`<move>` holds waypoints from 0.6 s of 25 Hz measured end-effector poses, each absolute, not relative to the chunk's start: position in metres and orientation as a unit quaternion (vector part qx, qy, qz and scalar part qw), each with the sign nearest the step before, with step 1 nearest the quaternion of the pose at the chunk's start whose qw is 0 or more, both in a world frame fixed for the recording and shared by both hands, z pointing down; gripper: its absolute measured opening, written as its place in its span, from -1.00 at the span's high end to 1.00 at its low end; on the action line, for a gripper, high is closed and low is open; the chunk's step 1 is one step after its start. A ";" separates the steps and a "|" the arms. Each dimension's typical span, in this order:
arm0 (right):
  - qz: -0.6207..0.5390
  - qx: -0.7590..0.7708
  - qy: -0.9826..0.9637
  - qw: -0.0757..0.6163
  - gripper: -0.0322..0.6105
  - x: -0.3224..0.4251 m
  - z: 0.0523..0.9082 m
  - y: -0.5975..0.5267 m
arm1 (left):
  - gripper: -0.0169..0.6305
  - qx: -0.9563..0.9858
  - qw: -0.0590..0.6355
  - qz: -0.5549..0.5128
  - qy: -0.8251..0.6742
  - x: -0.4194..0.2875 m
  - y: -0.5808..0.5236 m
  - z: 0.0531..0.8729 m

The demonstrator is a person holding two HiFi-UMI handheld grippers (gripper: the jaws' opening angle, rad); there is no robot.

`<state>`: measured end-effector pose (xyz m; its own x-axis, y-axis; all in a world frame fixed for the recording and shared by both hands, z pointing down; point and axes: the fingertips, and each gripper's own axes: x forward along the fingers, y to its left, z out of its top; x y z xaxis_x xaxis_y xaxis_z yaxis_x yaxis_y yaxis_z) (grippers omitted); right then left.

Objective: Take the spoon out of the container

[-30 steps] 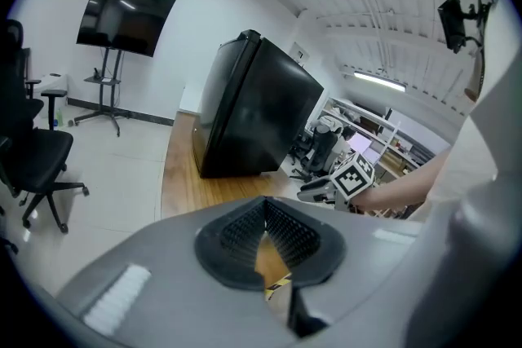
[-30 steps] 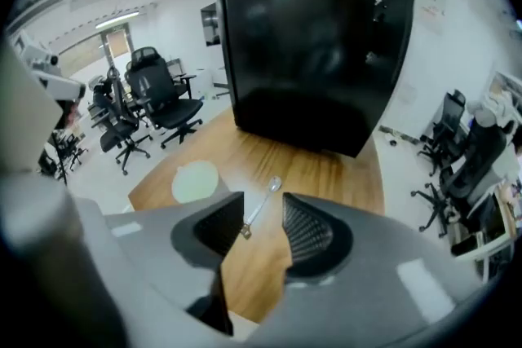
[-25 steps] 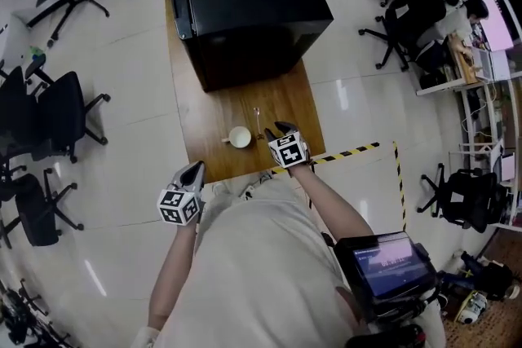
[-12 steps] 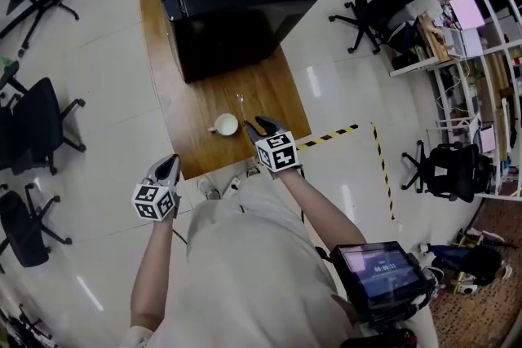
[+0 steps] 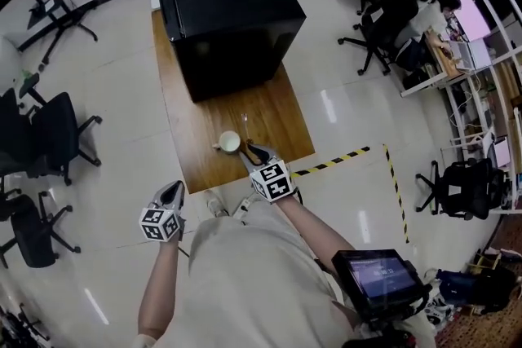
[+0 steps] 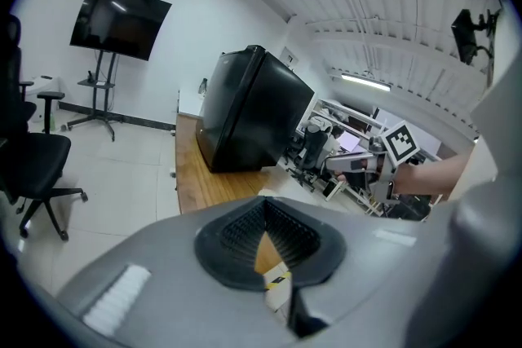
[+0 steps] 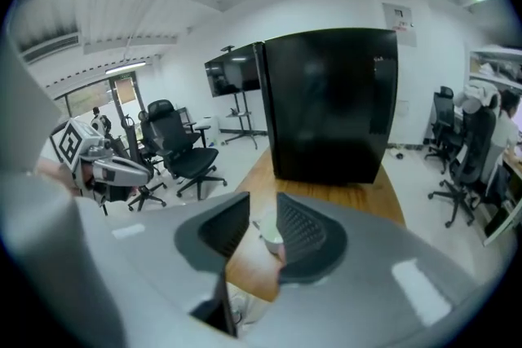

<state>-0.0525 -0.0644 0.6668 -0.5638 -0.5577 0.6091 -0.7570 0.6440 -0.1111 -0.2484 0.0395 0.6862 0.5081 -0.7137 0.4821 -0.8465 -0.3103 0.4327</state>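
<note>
A thin metal spoon (image 5: 244,125) lies on the wooden table (image 5: 188,134), just beyond a white cup (image 5: 229,142) with a handle. My right gripper (image 5: 252,150) hovers over the table's near edge, just right of the cup and short of the spoon. Its jaws have just been closing but still stand apart with nothing between them. In the right gripper view the cup (image 7: 268,234) shows through that gap. My left gripper (image 5: 173,193) hangs off the table's near left corner over the floor, its fingertips (image 6: 263,203) meeting and nothing held.
A big black box (image 5: 226,8) fills the far half of the table. Office chairs (image 5: 49,134) stand on the floor to the left, more chairs and desks (image 5: 391,12) at the right. Yellow-black tape (image 5: 338,160) marks the floor by the table's near right corner.
The right gripper has lifted and drawn back from the spoon toward the table's near edge, closer to the cup. The left gripper has shifted a little. Spoon and cup have not moved.
</note>
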 end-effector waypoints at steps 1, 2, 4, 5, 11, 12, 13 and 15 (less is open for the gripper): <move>0.184 0.375 -0.868 0.268 0.58 -0.048 0.666 -0.060 | 1.00 0.800 0.331 0.102 -0.490 -0.242 0.044 0.686; 0.185 0.369 -0.871 0.265 0.58 -0.042 0.665 -0.056 | 1.00 0.797 0.333 0.103 -0.494 -0.235 0.049 0.686; 0.188 0.358 -0.878 0.257 0.59 -0.028 0.660 -0.046 | 1.00 0.790 0.339 0.106 -0.499 -0.215 0.060 0.685; 0.191 0.353 -0.881 0.250 0.59 -0.019 0.656 -0.041 | 1.00 0.788 0.342 0.107 -0.501 -0.203 0.067 0.684; 0.178 0.319 -0.904 0.223 0.59 0.029 0.631 -0.005 | 1.00 0.797 0.328 0.126 -0.492 -0.111 0.096 0.669; 0.177 0.311 -0.908 0.219 0.59 0.035 0.629 0.002 | 1.00 0.798 0.324 0.127 -0.492 -0.096 0.100 0.667; 0.178 0.305 -0.911 0.215 0.59 0.042 0.628 0.008 | 1.00 0.798 0.322 0.126 -0.494 -0.083 0.104 0.666; 0.186 0.293 -0.914 0.209 0.59 0.052 0.627 0.019 | 1.00 0.794 0.322 0.118 -0.502 -0.064 0.114 0.664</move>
